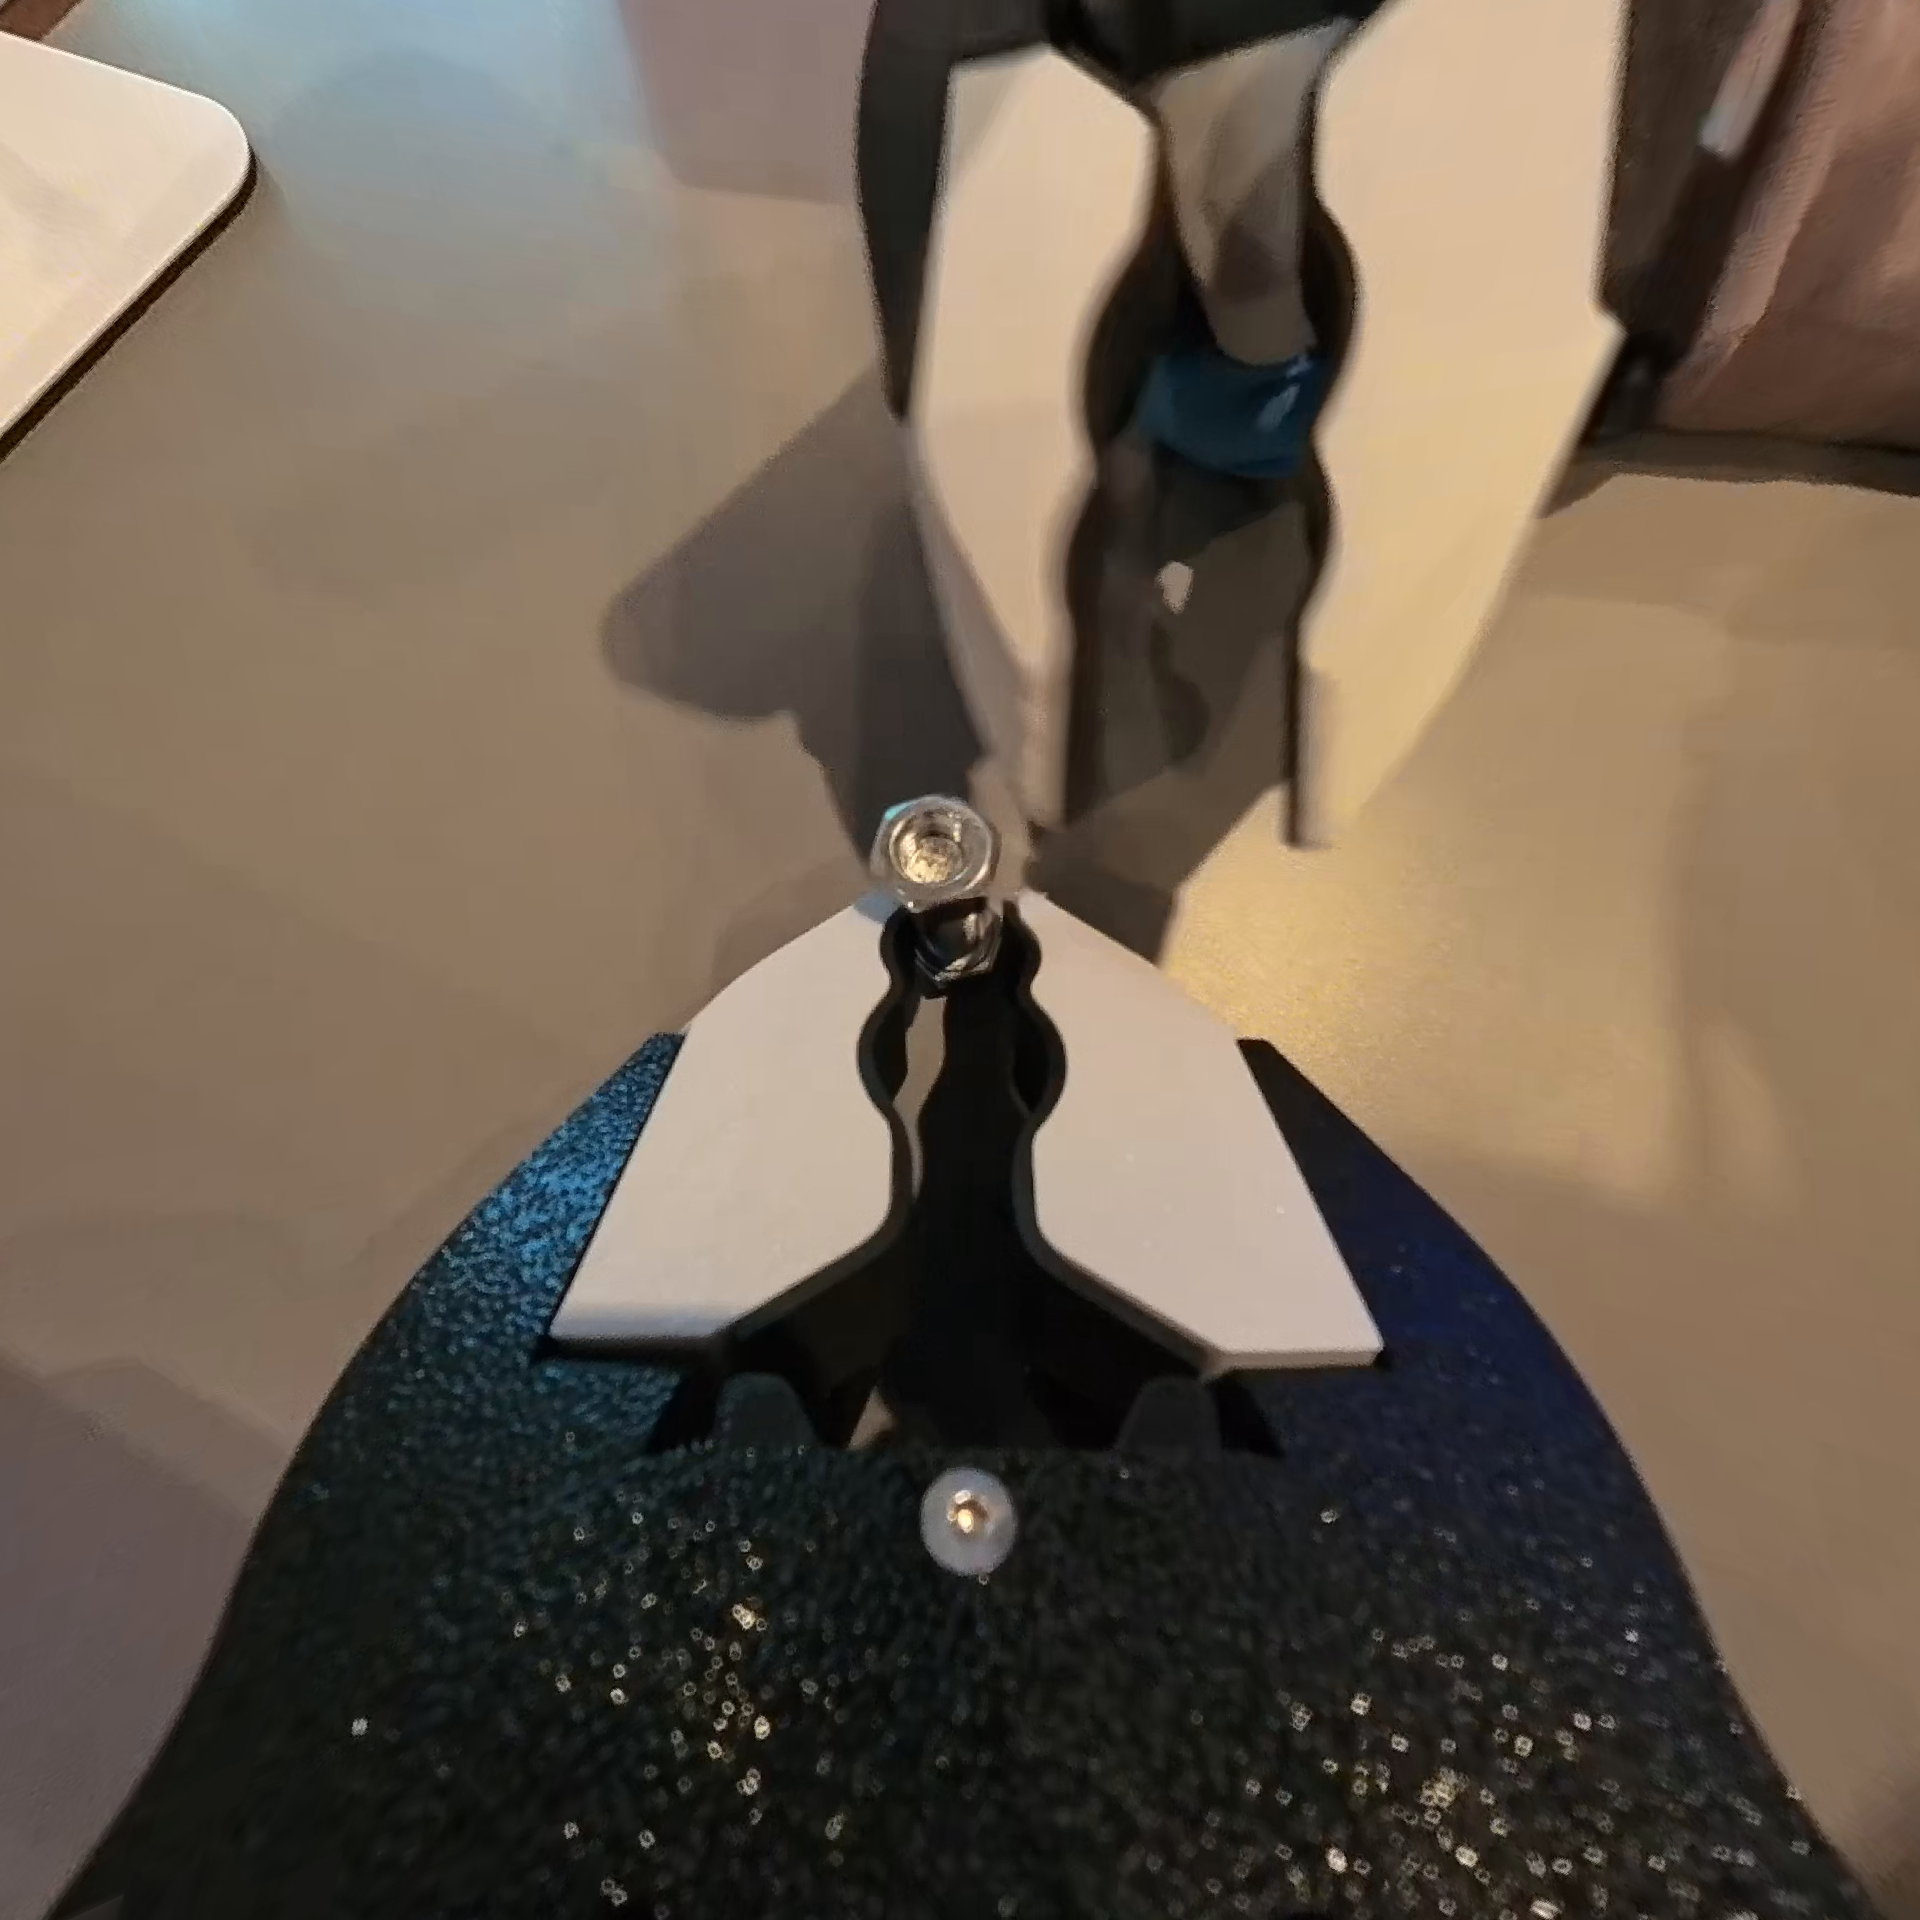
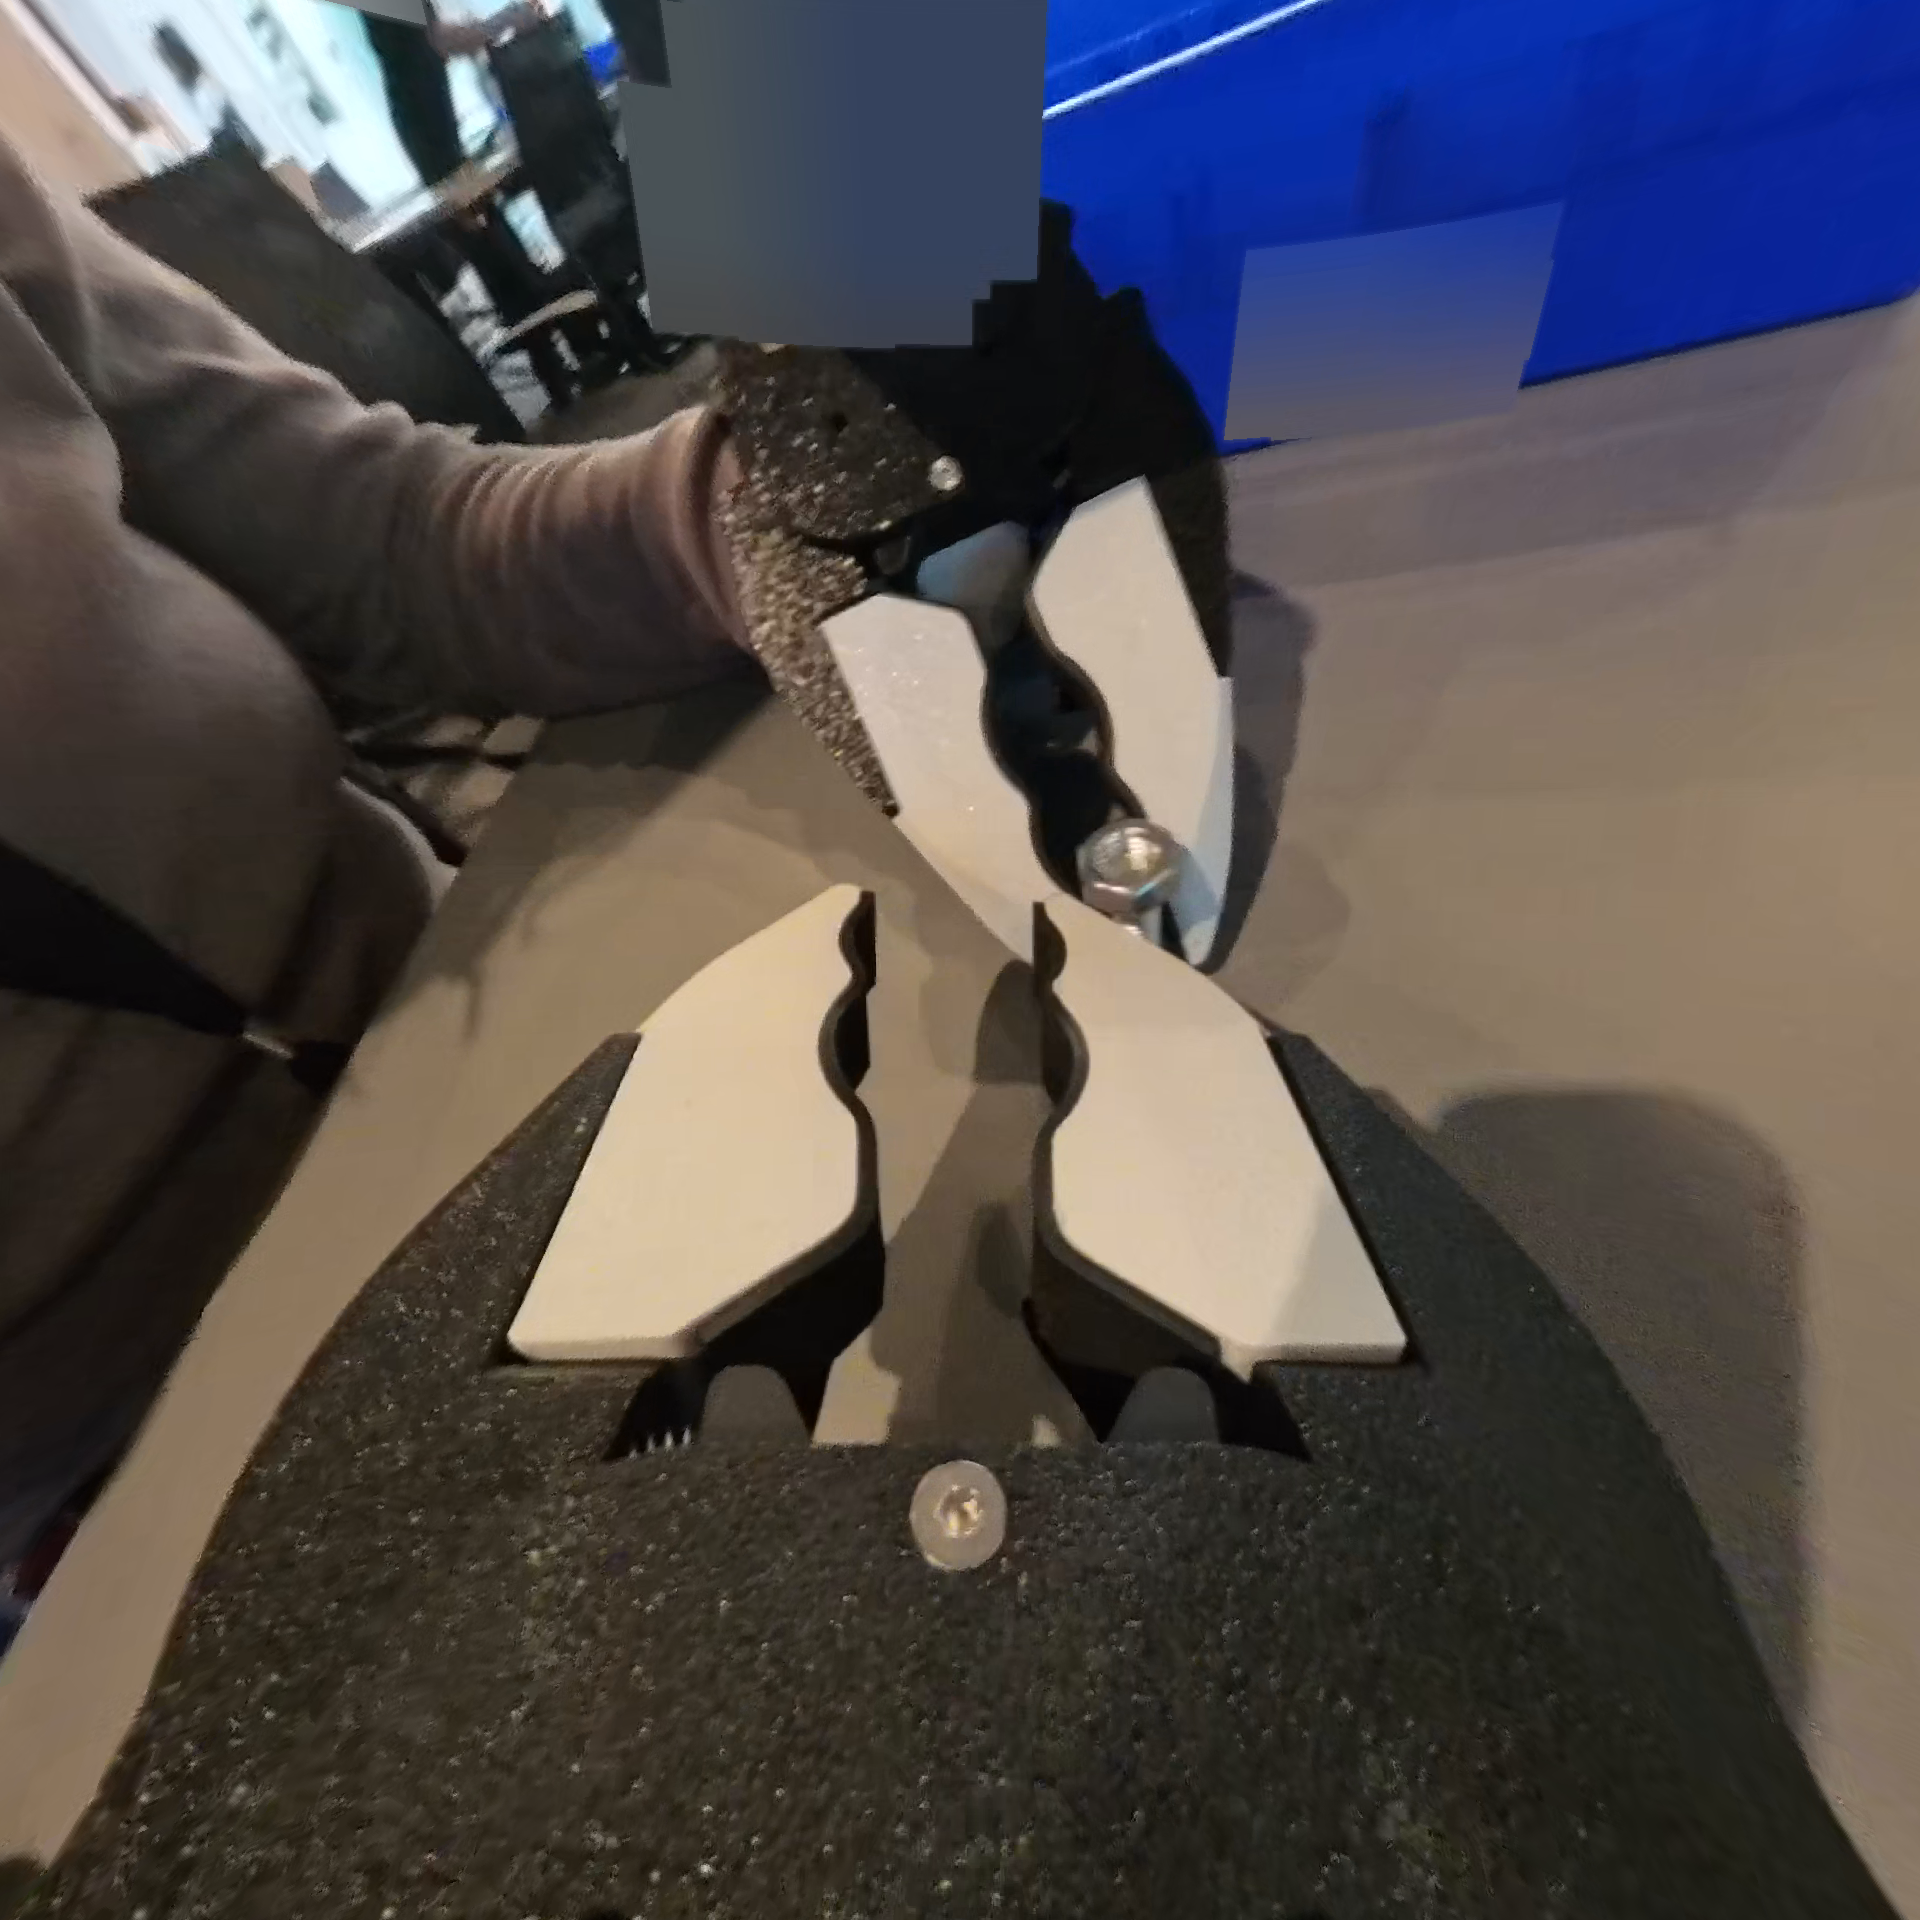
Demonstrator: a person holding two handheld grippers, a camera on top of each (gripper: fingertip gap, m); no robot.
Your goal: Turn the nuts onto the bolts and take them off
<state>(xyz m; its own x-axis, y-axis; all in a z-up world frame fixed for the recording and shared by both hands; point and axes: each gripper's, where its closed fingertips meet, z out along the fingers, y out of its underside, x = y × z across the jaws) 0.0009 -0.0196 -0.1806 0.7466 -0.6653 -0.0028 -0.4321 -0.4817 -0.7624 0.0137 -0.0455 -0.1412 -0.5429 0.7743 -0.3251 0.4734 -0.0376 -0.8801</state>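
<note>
Bolt and nut: bolt [image 1: 948, 951] pinched at my left tool's tips, low of centre in the left wrist view, with the hex nut [image 1: 937, 860] sitting on its free end, pointing at the camera.
Left tool [image 1: 951, 940]: narrow, clamped on the bolt's dark shank just under the nut; only the very tips hold it, so I judge the grip thin.
Right tool [image 2: 954, 914]: parted, holding nothing; its fingers [image 2: 727, 1091] are lower middle of the right wrist view, the nut [image 2: 1130, 864] just beyond and to the right of its tip, off the line between the fingers.
Gap between tools: the right tip looks to overlap the left tool's finger in the right wrist view; I cannot tell whether they touch.
Risk, misaligned closing: if I close now I would catch the left finger instead of the nut, since the nut is outside my opening.
Risk, knocked bolt: a sideways nudge could lever the bolt out of that tip grip and drop it onto the counter [image 1: 364, 675].
Risk, slipping: the hex could sit corner-on between my pads and twist away instead of turning.
Risk, spinning shank: if the left grip is weak, the bolt may rotate with the nut.
Surroundings: blue bin [image 2: 1455, 156] at upper right, a sleeve [image 2: 364, 540] at left, a white board [image 1: 94, 208] at upper left of the left wrist view; all well apart.
</note>
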